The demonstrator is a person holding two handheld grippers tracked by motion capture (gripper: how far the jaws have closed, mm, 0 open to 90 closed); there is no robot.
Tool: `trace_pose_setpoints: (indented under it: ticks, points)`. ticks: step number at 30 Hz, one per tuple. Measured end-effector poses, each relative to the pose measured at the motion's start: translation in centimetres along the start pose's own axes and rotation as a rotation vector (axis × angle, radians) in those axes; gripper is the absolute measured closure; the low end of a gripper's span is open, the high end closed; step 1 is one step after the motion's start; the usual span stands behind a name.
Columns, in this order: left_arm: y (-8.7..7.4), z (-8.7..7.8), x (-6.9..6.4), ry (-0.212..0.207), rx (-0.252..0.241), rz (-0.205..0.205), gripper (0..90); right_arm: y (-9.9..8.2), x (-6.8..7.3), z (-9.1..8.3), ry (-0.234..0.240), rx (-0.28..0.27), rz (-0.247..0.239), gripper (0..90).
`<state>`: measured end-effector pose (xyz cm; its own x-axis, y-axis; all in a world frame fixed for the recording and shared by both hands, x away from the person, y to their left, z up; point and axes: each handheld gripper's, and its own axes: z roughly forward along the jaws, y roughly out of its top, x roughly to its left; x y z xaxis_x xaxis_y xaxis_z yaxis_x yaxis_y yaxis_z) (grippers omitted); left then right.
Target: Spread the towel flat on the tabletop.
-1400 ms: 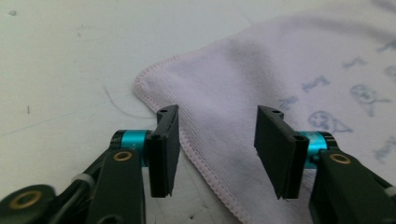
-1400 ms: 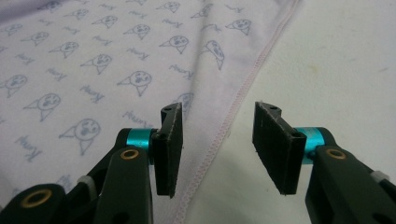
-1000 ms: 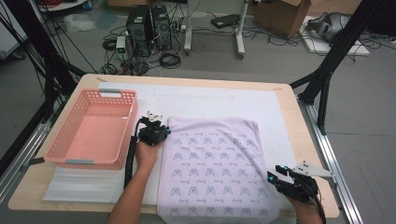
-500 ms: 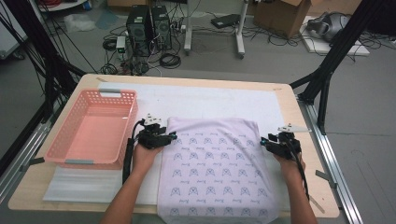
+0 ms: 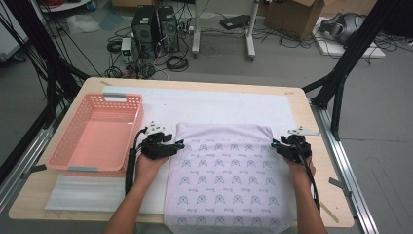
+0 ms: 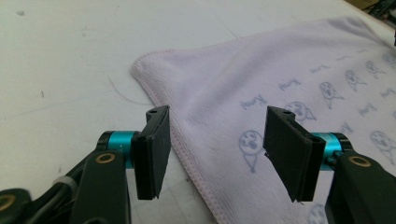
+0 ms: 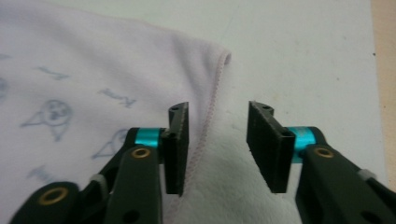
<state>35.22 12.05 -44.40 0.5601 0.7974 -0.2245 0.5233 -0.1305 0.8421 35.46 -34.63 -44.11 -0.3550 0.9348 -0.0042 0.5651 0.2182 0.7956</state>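
My L gripper & R gripper both stood wide open, empty, straddling the far-corner hems of the flat pale-lilac printed cloth; best to pinch w/ hems deep.

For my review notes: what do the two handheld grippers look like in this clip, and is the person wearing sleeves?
Both handheld tongs, the left gripper and the right gripper, are black, each with two flat rectangular black jaws on turquoise metal collars, brass-coloured rivets in the linkage arms, and a pale three-cornered plate on top. A black cable trails from the left one along the forearm; another follows the right forearm. The forearms are bare, with no sleeves visible.
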Motion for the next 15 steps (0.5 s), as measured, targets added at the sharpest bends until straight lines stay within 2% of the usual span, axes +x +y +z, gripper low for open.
trace_pose_setpoints:
  ticks: [3,5,8,9,10,13,15]
  points:
    - [-0.1,-0.8,-0.5,-0.026,-0.042,0.010,36.1,-0.3,0.0,-1.8,0.071,-0.031,0.012,49.2]
    - [0.0,-1.2,-0.8,-0.048,-0.054,0.010,31.4,-0.7,0.1,-2.8,0.096,-0.043,0.011,44.7]
    - [-0.3,-2.3,-1.3,-0.089,-0.120,0.022,26.3,-1.5,0.3,-4.6,0.146,-0.063,0.004,38.5]
    - [-0.6,-2.6,-1.5,-0.090,-0.131,0.025,19.0,-1.8,0.4,-5.2,0.151,-0.066,-0.003,35.5]
    - [-0.8,-2.9,-1.7,-0.101,-0.138,0.027,16.3,-2.1,0.5,-5.7,0.151,-0.069,-0.012,31.7]
    - [-1.5,-3.6,-2.1,-0.141,-0.149,0.045,16.7,-2.9,0.7,-7.0,0.157,-0.064,-0.025,25.5]
    - [-1.7,-4.3,-2.3,-0.152,-0.157,0.051,18.0,-3.4,0.9,-8.1,0.157,-0.078,-0.042,22.7]
